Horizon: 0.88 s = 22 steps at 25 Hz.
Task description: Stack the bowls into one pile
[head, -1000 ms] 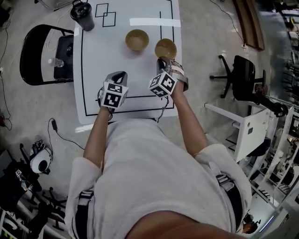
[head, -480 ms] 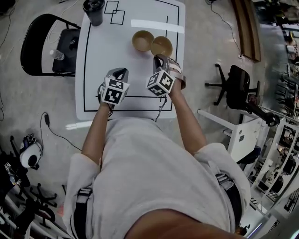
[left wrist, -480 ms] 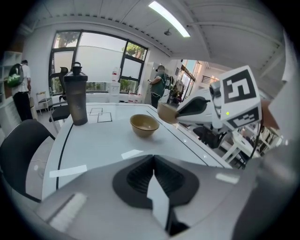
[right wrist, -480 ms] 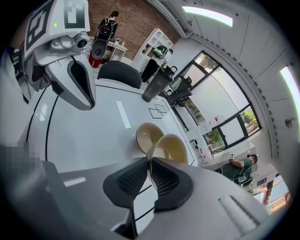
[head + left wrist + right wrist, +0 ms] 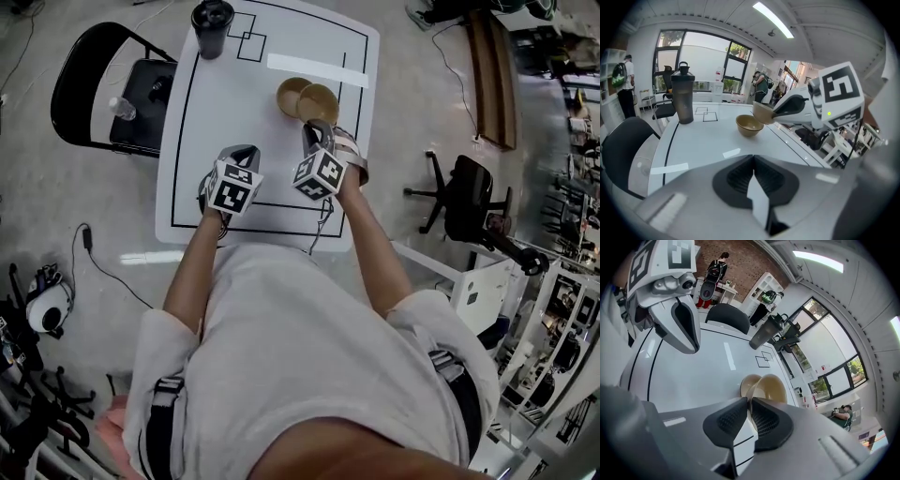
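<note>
Table [image 5: 202, 159]: white top with a black border line. A dark lidded bottle [image 5: 212, 16] stands at its 11 o'clock corner, well apart from the work.

Left gripper [image 5: 241, 152]: near the 7 o'clock edge of the table. Jaws are pressed together with nothing between them. It looks idle.

Resting bowl [image 5: 287, 93]: tan, upright and empty, on the table at about 1 o'clock.

Carried bowl [image 5: 322, 103]: same tan, tilted and off the table. It sits at the resting bowl's 4 o'clock side, and from overhead its rim overlaps the other's. Whether the two touch cannot be told.

Right gripper [image 5: 314, 127]: jaws clamped on the near rim of the carried bowl, one pad inside the wall and one outside.

Progress, as judged: only two bowls are in sight, and the pile is not yet made. The pick-up is done and the carried bowl has been brought alongside. Left to do: centre it over the resting bowl, level it, lower it in and let go.
</note>
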Tool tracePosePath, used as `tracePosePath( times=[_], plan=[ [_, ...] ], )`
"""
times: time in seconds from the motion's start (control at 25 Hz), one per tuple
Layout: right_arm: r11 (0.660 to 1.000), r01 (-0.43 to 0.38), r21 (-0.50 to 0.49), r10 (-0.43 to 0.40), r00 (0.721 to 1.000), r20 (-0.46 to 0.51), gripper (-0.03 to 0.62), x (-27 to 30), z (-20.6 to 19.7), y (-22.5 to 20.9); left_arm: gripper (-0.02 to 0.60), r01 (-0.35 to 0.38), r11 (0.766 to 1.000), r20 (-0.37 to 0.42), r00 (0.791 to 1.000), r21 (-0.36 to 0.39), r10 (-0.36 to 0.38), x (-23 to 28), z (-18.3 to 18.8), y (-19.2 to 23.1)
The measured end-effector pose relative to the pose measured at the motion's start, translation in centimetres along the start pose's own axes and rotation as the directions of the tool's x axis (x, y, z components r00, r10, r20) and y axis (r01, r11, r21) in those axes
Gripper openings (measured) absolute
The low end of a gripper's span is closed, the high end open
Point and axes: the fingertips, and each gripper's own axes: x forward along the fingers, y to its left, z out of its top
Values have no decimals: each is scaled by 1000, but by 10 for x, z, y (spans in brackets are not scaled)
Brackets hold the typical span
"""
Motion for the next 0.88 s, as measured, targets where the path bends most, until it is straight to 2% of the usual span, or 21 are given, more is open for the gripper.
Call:
tracePosePath(
  times=[0.32,0.88],
  plan=[
    [998,-37,-41,38,999,12,35,12,25,10,3,-24,999,-6,1000,-33,24,-17,-10,19],
    [995,-68,-77,66,998,-21,40,32,28,13,3,-28,997,-18,999,-74,27,-13,-21,36]
  ],
)
